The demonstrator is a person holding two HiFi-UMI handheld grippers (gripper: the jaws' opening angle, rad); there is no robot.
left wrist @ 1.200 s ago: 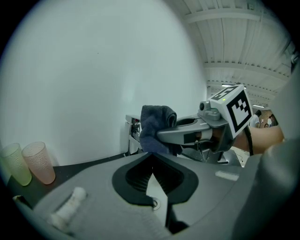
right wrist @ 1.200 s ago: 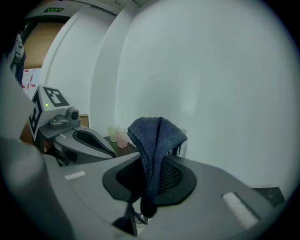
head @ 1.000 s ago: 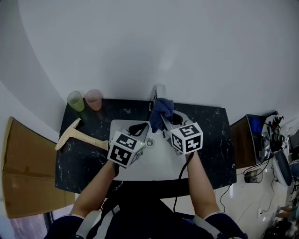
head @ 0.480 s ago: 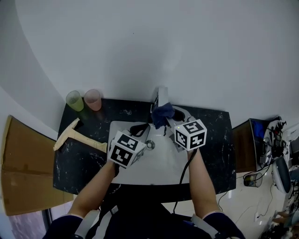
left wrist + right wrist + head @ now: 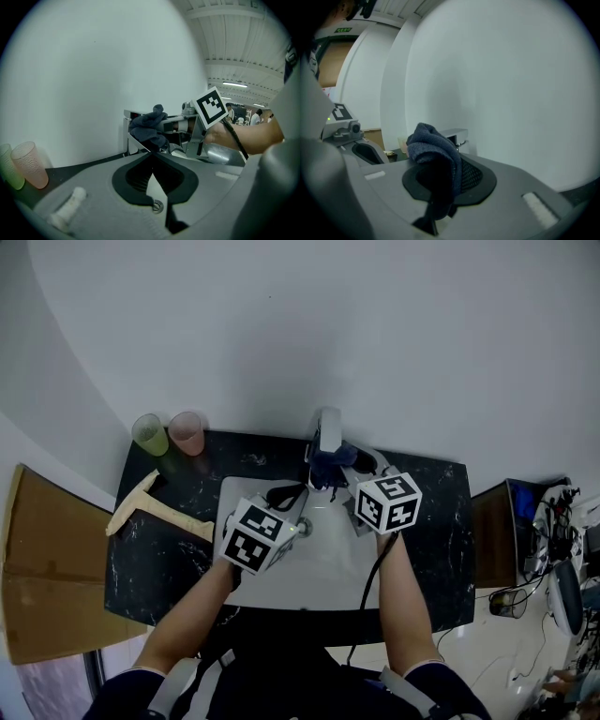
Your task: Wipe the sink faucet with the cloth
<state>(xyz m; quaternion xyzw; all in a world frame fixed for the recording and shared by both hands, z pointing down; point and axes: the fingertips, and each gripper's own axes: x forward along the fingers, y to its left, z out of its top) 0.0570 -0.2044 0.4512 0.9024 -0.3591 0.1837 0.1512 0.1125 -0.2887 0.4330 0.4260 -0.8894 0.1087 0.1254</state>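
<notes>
My left gripper [image 5: 151, 157] hangs over the white rectangular sink basin [image 5: 319, 570], its jaws pressed together on nothing. Beyond it, my right gripper [image 5: 443, 180] is clamped on the bunched dark blue terry cloth [image 5: 433, 145]. Over the last second that hand has slid toward the back edge of the black marbled counter [image 5: 159, 554]. The cloth hung out over the basin before and now sits tucked against the square chrome faucet [image 5: 325, 432] at the sink's back rim. I judge the wipe is under way, working along the spout toward the faucet's body.
</notes>
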